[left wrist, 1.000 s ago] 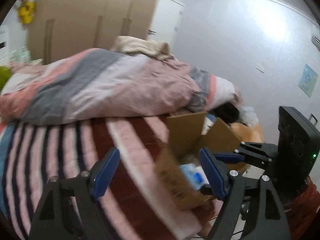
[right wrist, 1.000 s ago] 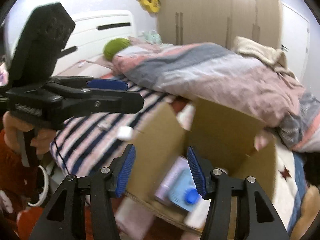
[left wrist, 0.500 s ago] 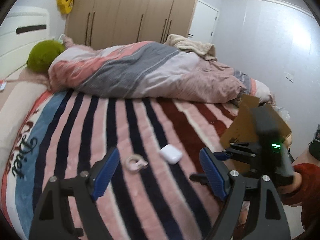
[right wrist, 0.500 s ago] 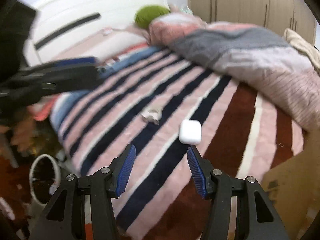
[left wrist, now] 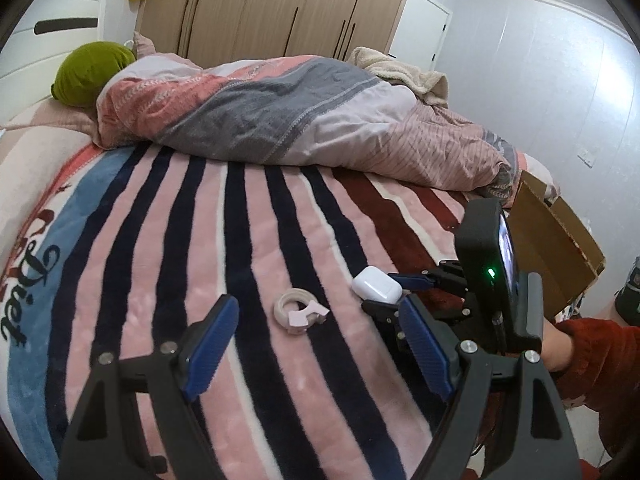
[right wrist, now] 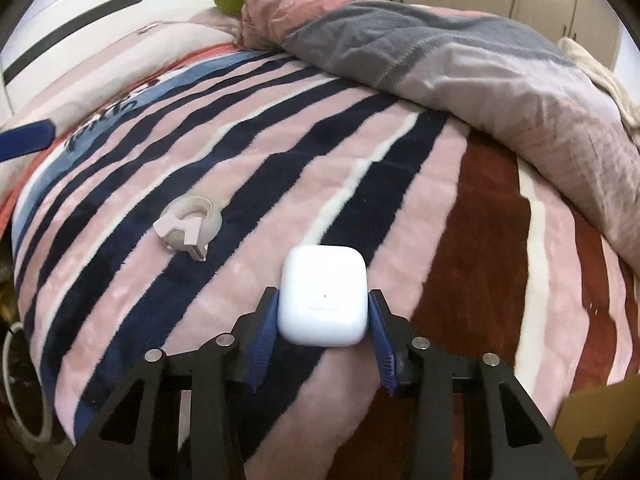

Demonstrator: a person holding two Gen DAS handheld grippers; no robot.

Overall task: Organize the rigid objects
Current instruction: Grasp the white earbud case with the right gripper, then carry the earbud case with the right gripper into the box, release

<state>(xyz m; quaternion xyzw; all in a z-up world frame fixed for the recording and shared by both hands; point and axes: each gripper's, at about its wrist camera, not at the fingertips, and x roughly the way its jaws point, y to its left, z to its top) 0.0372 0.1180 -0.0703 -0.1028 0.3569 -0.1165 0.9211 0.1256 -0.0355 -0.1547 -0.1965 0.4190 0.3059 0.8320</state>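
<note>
A white earbud case (right wrist: 323, 296) lies on the striped blanket, and my right gripper (right wrist: 323, 314) is shut on it, a blue pad against each side. The case also shows in the left wrist view (left wrist: 376, 284), held by the right gripper (left wrist: 390, 292). A pale tape dispenser (right wrist: 188, 227) lies on the blanket to the case's left; it also shows in the left wrist view (left wrist: 299, 311). My left gripper (left wrist: 316, 344) is open and empty, hovering just short of the tape dispenser.
An open cardboard box (left wrist: 554, 244) stands at the bed's right edge. A bunched quilt (left wrist: 288, 112) lies across the far half of the bed, with a green pillow (left wrist: 90, 74) at its head. Wardrobes line the back wall.
Both grippers swung from the cardboard box to the bed. My right gripper, open half a second ago, moved onto the earbud case and closed on it. My left gripper came nearer the tape dispenser.
</note>
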